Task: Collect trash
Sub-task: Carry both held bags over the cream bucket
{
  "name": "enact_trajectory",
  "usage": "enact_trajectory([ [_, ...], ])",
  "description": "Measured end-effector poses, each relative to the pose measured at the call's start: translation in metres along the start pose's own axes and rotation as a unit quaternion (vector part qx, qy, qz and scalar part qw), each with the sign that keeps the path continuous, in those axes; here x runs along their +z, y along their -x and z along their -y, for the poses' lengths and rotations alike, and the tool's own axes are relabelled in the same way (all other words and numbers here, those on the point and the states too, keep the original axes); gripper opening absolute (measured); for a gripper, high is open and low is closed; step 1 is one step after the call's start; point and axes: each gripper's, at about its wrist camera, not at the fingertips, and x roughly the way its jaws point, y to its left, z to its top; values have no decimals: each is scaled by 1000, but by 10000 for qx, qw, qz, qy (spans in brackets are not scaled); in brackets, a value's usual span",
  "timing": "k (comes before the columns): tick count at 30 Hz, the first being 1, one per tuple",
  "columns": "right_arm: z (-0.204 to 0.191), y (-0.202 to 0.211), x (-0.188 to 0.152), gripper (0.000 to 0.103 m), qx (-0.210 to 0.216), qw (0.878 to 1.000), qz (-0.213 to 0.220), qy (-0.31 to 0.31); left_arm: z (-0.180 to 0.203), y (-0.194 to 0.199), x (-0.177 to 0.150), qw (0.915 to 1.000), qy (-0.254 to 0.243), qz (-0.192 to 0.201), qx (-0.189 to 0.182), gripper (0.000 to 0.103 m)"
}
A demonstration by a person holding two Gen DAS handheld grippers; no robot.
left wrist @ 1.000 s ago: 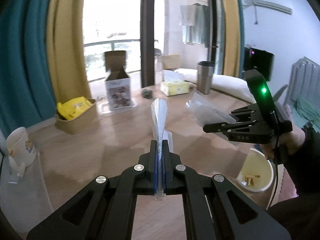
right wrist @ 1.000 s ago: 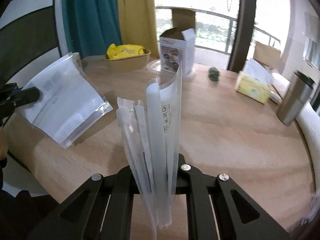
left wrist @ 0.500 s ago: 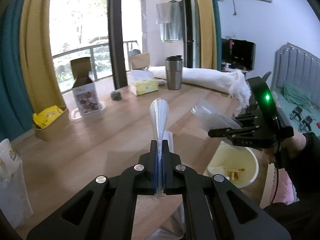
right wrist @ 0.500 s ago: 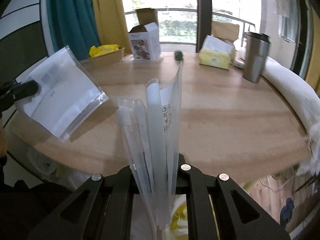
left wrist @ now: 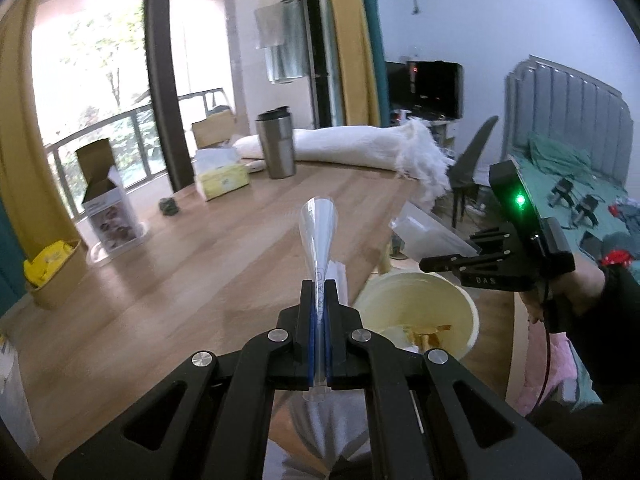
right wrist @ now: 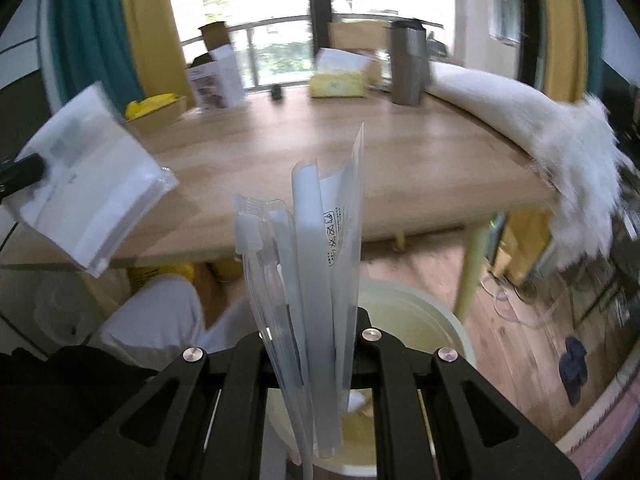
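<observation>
My left gripper [left wrist: 319, 294] is shut on a clear plastic bag [left wrist: 319, 236] that stands edge-on over the near edge of the wooden table [left wrist: 160, 280]. To its right, my right gripper [left wrist: 430, 264] holds a bundle of clear plastic bags [left wrist: 428, 232] above a pale yellow bin [left wrist: 464, 304] beside the table. In the right wrist view the right gripper [right wrist: 316, 322] is shut on that bag bundle [right wrist: 316, 248], with the bin's rim [right wrist: 440, 320] right below. At far left there, the left gripper's finger [right wrist: 24, 168] pinches its flat bag [right wrist: 92, 184].
On the table stand a steel tumbler [left wrist: 276, 148], a yellow tissue box [left wrist: 220, 178], a small open carton [left wrist: 108, 212], a cardboard tray [left wrist: 56, 296] and a rolled white cloth [left wrist: 360, 148]. A person's grey-clad knee [right wrist: 160, 312] is by the bin. A bed [left wrist: 580, 152] lies beyond.
Both grippers have swung right with their bags, off the middle of the table to its edge. The yellow bin now sits right under the right gripper.
</observation>
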Motion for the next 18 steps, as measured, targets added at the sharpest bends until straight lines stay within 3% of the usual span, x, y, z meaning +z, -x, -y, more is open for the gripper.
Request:
enact_trajectory([
  [7,39,3,-31,10,-200,9984,-134,-509,32,-23,0,9993,-259,-146,-240,4],
  [18,43,-34,-76,10,273,9959,-614,-614,79,-67,-5,9947,-665,-549,-558,4],
])
